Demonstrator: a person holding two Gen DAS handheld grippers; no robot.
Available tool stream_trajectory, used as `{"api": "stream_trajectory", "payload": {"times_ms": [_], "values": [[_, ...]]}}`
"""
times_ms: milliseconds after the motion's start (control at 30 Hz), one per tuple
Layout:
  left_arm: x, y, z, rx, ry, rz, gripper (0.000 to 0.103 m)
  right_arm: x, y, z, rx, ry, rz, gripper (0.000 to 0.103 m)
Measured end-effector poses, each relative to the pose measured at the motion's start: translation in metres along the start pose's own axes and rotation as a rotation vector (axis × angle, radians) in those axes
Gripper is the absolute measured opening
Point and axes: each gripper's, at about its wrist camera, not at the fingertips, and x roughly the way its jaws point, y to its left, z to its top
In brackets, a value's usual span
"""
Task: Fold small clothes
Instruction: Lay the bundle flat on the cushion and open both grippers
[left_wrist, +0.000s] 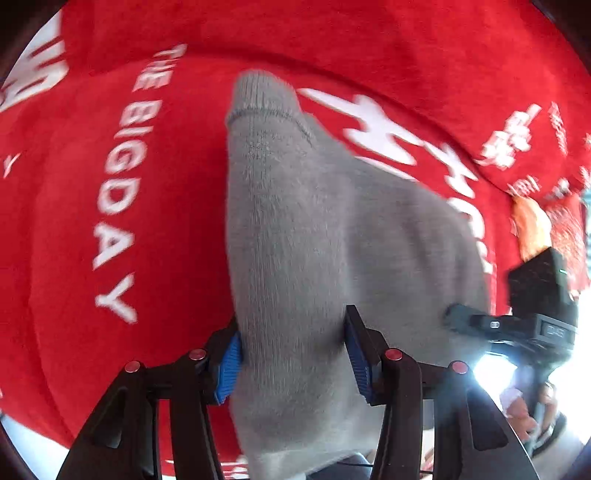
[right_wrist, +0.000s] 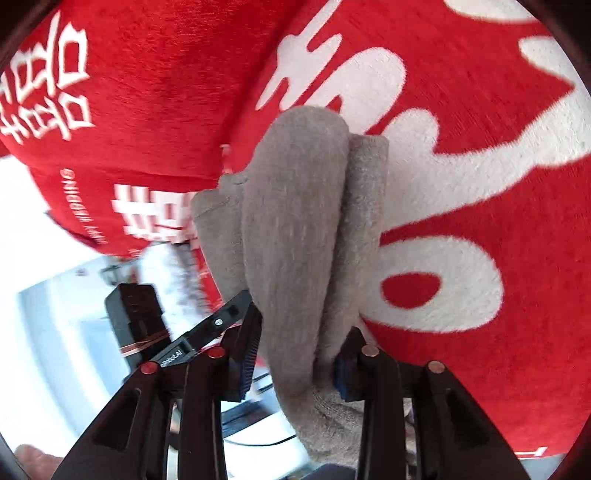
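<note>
grey sock (left_wrist: 314, 240) between both tools' pads

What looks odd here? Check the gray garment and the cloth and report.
Nothing is torn or spilled. The gray garment hangs bunched between the left claw and the right claw, gathered in thick ridges rather than flat. The red cloth beneath has a long crease near its top.

Left gripper (left_wrist: 291, 363): black angular finger arms, ribbed blue pads (left_wrist: 228, 369), red round rivets at the pivots. Right gripper (right_wrist: 293, 363): identical black build, blue-edged dark pads, red and copper-toned rivets, white lettering, illegible.
</note>
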Motion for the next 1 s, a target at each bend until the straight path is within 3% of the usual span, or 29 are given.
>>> {"api": "stream_trajectory", "payload": {"times_ms": [67,133,267,333,400,467,600,700,800,1000], "values": [[-0.009,0.008,-0.002,-0.025,-0.034,-0.011,0.051,-0.008,0.012,0.001,-0.053,-0.045,-0.079,0.039],[-0.020,0.008,-0.002,-0.011,-0.086,0.022,0.051,-0.017,0.025,0.000,-0.123,-0.083,-0.172,0.025],[-0.016,0.007,-0.003,0.044,-0.121,0.150,0.051,-0.018,0.042,-0.009,-0.290,-0.100,-0.384,0.024],[-0.006,0.013,-0.003,0.049,-0.109,0.180,0.052,-0.013,0.034,-0.008,-0.327,-0.115,-0.496,0.024],[0.003,0.014,-0.003,0.054,-0.114,0.182,0.063,-0.014,0.016,-0.006,-0.322,-0.129,-0.552,0.027],[0.005,0.010,-0.003,0.085,-0.135,0.243,0.072,-0.022,0.001,-0.005,-0.294,-0.151,-0.539,0.034],[-0.003,0.007,-0.006,0.093,-0.142,0.283,0.072,-0.046,-0.001,-0.014,-0.232,-0.190,-0.564,0.035],[-0.015,0.007,-0.014,0.107,-0.140,0.324,0.072,-0.060,0.003,-0.026,-0.201,-0.206,-0.589,0.019],[-0.023,0.007,-0.025,0.105,-0.124,0.320,0.072,-0.067,0.012,-0.045,-0.187,-0.203,-0.542,0.017],[-0.018,0.003,-0.064,0.117,-0.062,0.334,0.072,-0.046,0.044,-0.081,-0.313,-0.168,-0.513,0.017]]}}
